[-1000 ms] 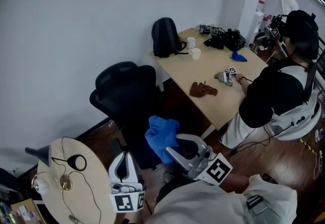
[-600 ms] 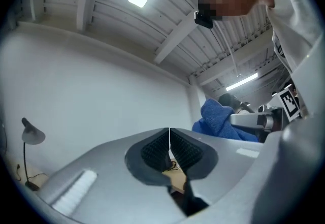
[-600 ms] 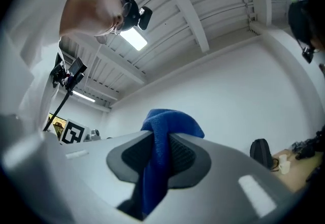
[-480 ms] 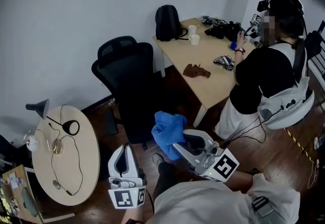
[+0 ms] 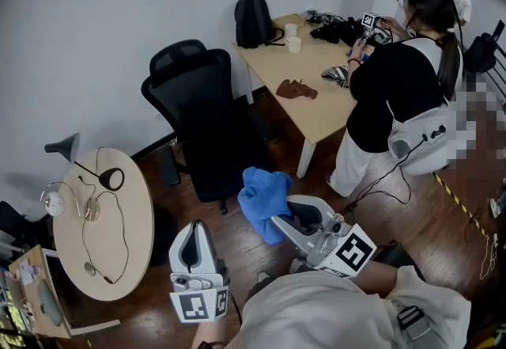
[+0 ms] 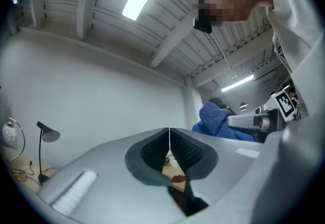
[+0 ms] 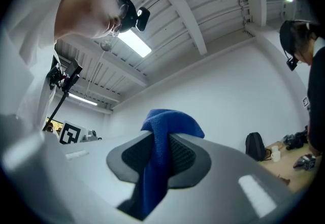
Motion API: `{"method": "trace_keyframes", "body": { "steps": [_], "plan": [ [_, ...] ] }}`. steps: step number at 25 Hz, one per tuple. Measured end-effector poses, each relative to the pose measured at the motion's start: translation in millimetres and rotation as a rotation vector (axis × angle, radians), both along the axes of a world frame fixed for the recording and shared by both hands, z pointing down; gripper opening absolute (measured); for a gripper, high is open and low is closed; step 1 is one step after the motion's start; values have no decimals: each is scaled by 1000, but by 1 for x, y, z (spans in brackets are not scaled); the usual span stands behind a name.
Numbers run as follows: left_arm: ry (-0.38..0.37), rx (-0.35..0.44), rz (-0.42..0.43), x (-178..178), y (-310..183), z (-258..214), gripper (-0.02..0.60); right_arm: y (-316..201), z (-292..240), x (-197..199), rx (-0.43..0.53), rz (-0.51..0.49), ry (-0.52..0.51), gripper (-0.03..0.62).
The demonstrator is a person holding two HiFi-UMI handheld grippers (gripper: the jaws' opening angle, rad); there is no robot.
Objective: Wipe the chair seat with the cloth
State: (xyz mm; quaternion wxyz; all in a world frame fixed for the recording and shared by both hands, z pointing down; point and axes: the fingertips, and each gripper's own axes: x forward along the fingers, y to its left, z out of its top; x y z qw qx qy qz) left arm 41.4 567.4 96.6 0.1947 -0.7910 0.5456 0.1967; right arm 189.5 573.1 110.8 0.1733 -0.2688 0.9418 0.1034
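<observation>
A black office chair [image 5: 199, 114] stands by the wall, between the wooden desk and the round table. Its seat [image 5: 217, 173] faces me. My right gripper [image 5: 278, 222] is shut on a blue cloth [image 5: 263, 193], held up in the air just in front of the chair seat. In the right gripper view the blue cloth [image 7: 161, 141] is pinched between the jaws and pokes out above them. My left gripper [image 5: 190, 248] is lower left, near my body, shut with nothing in it; its pads [image 6: 179, 149] meet in the left gripper view.
A round wooden table [image 5: 103, 233] with a lamp, cable and earphones stands left. A wooden desk [image 5: 312, 78] holds a backpack [image 5: 253, 20], cups, a brown cloth [image 5: 294, 89] and gear. A person in black [image 5: 391, 94] stands at the desk. Dark wood floor below.
The view has shifted back and up, so the chair and desk look farther off. The person at the desk has stood up. Both grippers stay held as before, cloth still in the right.
</observation>
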Motion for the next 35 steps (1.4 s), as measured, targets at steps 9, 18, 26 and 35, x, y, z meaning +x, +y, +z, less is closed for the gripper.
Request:
{"method": "trace_keyframes", "body": {
  "steps": [9,18,26,35],
  "plan": [
    [-16,22,8,-6,28,-26,71,30,-47,-3,118,14,-69,74],
    [-14,7,43,2,39,-31,69,41,-45,1,43,26,-39,74],
    [-30,14,40,0,47,-34,70,49,-45,-9,60,8,-23,72],
    [-82,62,128,8,60,-24,61,61,-10,-23,36,13,1,72]
  ]
}}
